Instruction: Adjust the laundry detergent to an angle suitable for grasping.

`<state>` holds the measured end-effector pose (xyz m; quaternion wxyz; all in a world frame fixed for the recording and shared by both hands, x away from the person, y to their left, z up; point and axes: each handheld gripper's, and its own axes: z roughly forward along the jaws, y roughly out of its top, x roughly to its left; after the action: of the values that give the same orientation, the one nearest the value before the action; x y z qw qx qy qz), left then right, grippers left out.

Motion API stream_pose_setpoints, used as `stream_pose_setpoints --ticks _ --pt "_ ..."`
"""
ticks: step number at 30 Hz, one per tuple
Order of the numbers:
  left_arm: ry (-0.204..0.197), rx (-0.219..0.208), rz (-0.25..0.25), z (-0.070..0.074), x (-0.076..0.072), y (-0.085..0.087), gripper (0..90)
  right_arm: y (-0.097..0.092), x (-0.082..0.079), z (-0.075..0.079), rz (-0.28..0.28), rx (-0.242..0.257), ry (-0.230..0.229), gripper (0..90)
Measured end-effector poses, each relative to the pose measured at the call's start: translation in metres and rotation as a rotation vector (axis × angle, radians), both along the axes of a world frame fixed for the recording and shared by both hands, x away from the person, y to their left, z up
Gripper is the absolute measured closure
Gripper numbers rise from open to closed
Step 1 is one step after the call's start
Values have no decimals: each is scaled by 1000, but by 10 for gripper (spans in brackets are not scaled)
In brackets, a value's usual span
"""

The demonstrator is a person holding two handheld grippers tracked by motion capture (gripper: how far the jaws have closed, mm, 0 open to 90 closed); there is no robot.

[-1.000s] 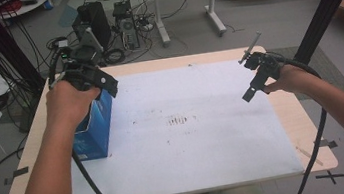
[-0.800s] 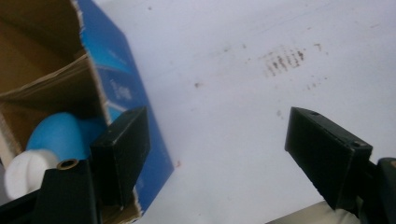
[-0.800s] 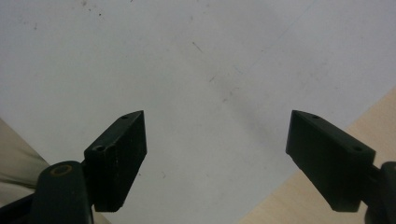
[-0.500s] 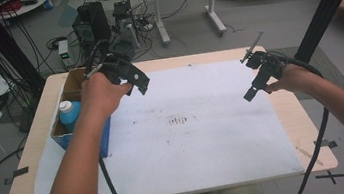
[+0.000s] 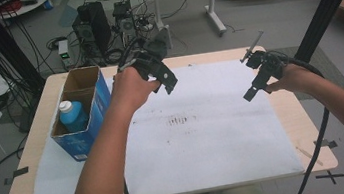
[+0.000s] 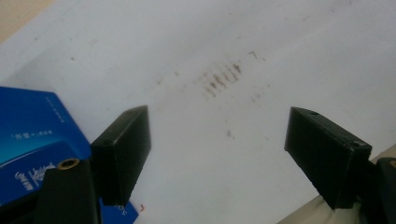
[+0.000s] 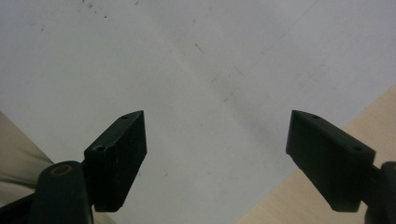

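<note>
From where I stand, the left gripper point(image 6: 217, 126) hangs over the middle-left of the white sheet point(image 5: 206, 143), just to the right of the blue box point(image 5: 101, 93), its 2 black jaws spread wide with nothing between them but paper and a patch of brown smudges point(image 5: 179, 121). The right gripper point(image 7: 217, 128) is held over the sheet's right edge, close to the bare wood of the table point(image 5: 310, 124). Its jaws are equally wide apart and equally empty. The box stands upright at the left end of the table, partly on the sheet, with its top open. It looks divided into 2 sections: the far one shows only brown cardboard inside, and the near one holds 1 blue bottle point(image 5: 72, 121) with a white cap point(image 5: 65, 106), standing upright. I'd judge this an in-between step, since neither tool touches the box or the bottle. If the bottle is to come out, the left gripper has to go back above the near section, drop straight over the cap and close on the neck, while the box may need steadying so it doesn't lift or tip along with it.
</note>
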<state>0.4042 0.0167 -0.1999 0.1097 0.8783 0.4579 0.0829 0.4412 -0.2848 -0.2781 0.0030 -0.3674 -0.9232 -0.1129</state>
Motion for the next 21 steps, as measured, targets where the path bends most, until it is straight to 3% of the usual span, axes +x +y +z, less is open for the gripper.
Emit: stream_pose_setpoints --ticks 7,21 --pt "40 26 -93 -12 4 -19 238 -1 -1 0 -5 2 -1 203" --pt "50 41 -103 -20 8 -17 239 -1 1 -1 -6 -3 4 203"
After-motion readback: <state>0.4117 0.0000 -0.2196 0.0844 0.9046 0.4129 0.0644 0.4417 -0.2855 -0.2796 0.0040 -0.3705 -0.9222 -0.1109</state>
